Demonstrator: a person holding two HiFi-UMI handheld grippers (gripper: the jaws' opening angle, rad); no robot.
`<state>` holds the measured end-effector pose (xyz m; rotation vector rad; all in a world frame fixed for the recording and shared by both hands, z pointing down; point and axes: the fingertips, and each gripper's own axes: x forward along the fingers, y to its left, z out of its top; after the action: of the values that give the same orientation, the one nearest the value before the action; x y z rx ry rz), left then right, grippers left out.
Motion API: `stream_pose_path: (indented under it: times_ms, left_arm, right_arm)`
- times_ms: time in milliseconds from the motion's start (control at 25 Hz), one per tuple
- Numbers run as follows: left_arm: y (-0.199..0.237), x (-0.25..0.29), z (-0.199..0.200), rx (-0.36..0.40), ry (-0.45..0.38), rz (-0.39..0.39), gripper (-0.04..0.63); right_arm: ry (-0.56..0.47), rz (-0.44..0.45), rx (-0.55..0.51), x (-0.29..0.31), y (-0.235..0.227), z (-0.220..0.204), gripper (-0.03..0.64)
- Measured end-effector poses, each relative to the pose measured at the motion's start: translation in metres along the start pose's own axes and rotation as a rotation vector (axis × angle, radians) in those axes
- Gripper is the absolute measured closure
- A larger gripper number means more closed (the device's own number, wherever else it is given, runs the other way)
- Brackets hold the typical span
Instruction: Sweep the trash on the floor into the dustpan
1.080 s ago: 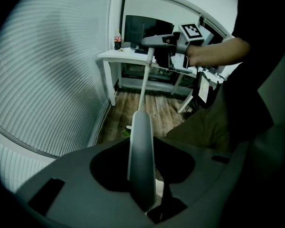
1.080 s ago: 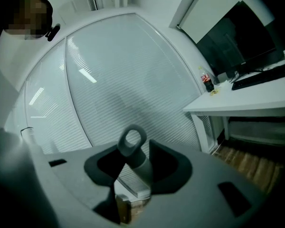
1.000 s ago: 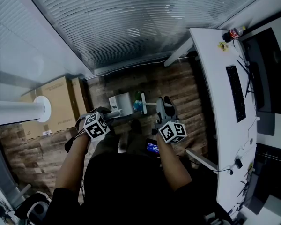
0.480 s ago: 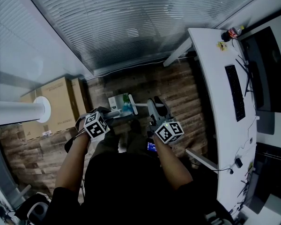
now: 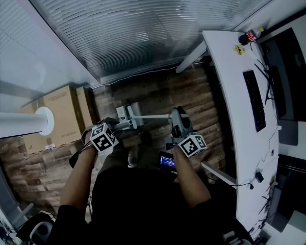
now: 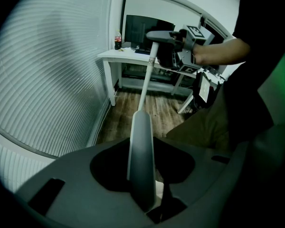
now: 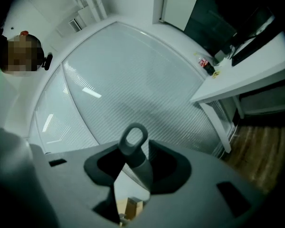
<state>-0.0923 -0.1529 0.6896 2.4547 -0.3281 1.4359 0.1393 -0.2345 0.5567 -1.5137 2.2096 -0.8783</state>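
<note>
In the head view the white dustpan (image 5: 126,111) stands on the wood floor (image 5: 188,93) in front of the person's feet. My left gripper (image 5: 117,124) is shut on its pale handle (image 6: 141,160), which runs up between the jaws. My right gripper (image 5: 177,117) is shut on the broom's grey handle (image 7: 135,148), whose ring end sticks out past the jaws. The broom's white shaft (image 5: 153,117) stretches from the right gripper across to the dustpan. The brush end is hidden there, and no trash can be made out.
A white desk (image 5: 234,86) runs along the right with a keyboard (image 5: 256,98), a monitor (image 5: 290,75) and a bottle (image 5: 254,34). Cardboard boxes (image 5: 66,111) and a white pillar (image 5: 20,124) stand at the left. Window blinds (image 5: 143,24) close off the far side.
The right gripper swung left, then back right. The broom shaft now lies long across toward the dustpan, and its teal brush no longer shows. The left gripper kept still.
</note>
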Motion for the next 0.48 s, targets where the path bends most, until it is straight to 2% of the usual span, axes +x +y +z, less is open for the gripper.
stream_pose_path:
  times_ms: [240,480]
  left_arm:
    - [0.003,0.0,0.0,-0.001,0.009,0.003,0.476]
    - [0.004,-0.001,-0.003,-0.004,0.021,0.011,0.476]
  right_arm:
    - [-0.048,-0.009,-0.06,-0.022,-0.015,0.034,0.476]
    - [-0.089,-0.027,-0.071,-0.035,-0.026,0.056,0.476]
